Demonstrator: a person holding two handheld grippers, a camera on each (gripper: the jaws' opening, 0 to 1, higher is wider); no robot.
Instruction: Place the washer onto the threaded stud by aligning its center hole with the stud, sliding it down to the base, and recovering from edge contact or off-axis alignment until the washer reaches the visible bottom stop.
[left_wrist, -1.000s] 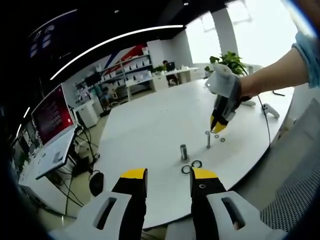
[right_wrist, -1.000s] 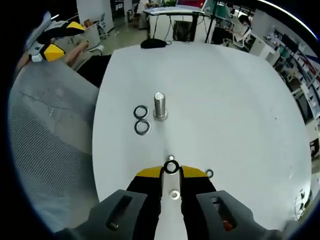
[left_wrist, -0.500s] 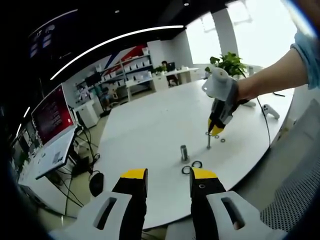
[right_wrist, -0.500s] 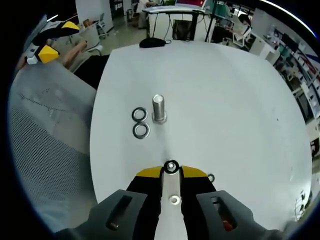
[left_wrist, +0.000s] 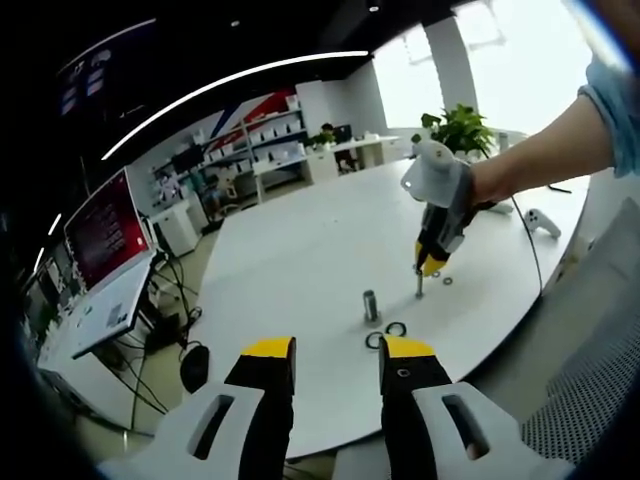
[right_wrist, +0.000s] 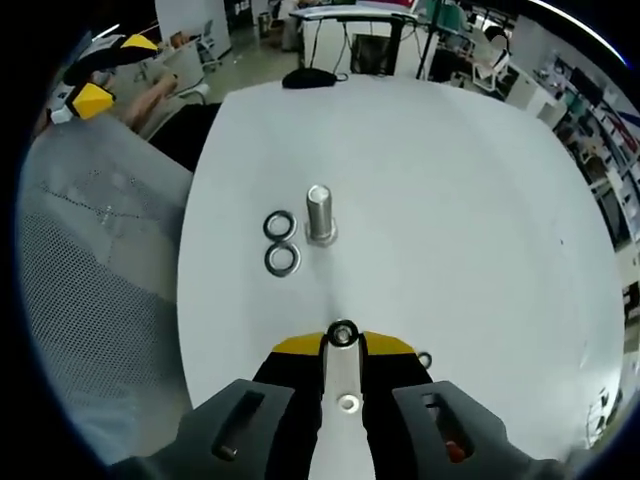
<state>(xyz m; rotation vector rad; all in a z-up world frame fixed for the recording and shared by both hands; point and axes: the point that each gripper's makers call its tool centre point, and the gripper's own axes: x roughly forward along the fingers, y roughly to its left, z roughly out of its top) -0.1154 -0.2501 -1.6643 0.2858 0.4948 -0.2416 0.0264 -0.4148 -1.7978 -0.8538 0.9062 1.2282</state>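
Left gripper view: your left gripper (left_wrist: 333, 352) hangs parted and empty off the tabletop (left_wrist: 300, 250); leave it idle.
Right gripper view: your right gripper (right_wrist: 342, 342) pinches the washer (right_wrist: 343, 333) over the thin threaded stud (left_wrist: 419, 283). Centre the hole, keep it level, then lower.
Spare washers (right_wrist: 281, 241): beside the thick stud (right_wrist: 319, 214).

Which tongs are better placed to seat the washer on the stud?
Right. The right tongs grip the washer over the thin stud, while the left tongs hang open off the table's edge.
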